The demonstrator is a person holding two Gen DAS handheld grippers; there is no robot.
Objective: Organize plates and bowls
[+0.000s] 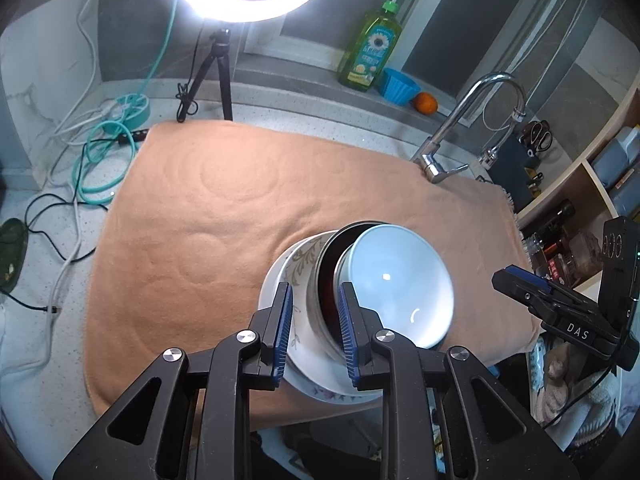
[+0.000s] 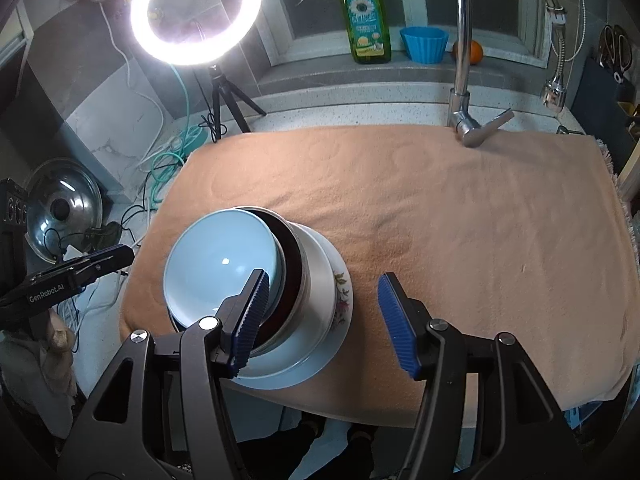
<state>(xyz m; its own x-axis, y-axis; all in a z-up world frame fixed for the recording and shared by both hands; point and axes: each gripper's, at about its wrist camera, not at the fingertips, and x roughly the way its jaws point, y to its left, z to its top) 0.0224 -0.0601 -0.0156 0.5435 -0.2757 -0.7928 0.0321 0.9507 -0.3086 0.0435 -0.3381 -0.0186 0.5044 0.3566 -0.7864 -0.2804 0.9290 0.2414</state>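
A stack of dishes stands near the front edge of an orange towel (image 1: 208,216). A floral white plate (image 1: 280,280) lies at the bottom, a dark-lined bowl (image 1: 326,264) sits on it, and a pale blue bowl (image 1: 396,276) sits tilted on top. My left gripper (image 1: 314,312) is open, its blue pads on either side of the dark bowl's rim. In the right wrist view the same plate (image 2: 340,300), dark bowl (image 2: 290,248) and blue bowl (image 2: 224,256) show. My right gripper (image 2: 324,308) is open wide above the stack's right side.
A ring light on a tripod (image 2: 196,12), cables (image 1: 100,148) and a pot lid (image 2: 64,212) stand at the left. A faucet (image 2: 468,80), green soap bottle (image 2: 366,16), blue cup (image 2: 424,44) and an orange (image 2: 472,52) are at the back. Shelves (image 1: 580,216) stand at the right.
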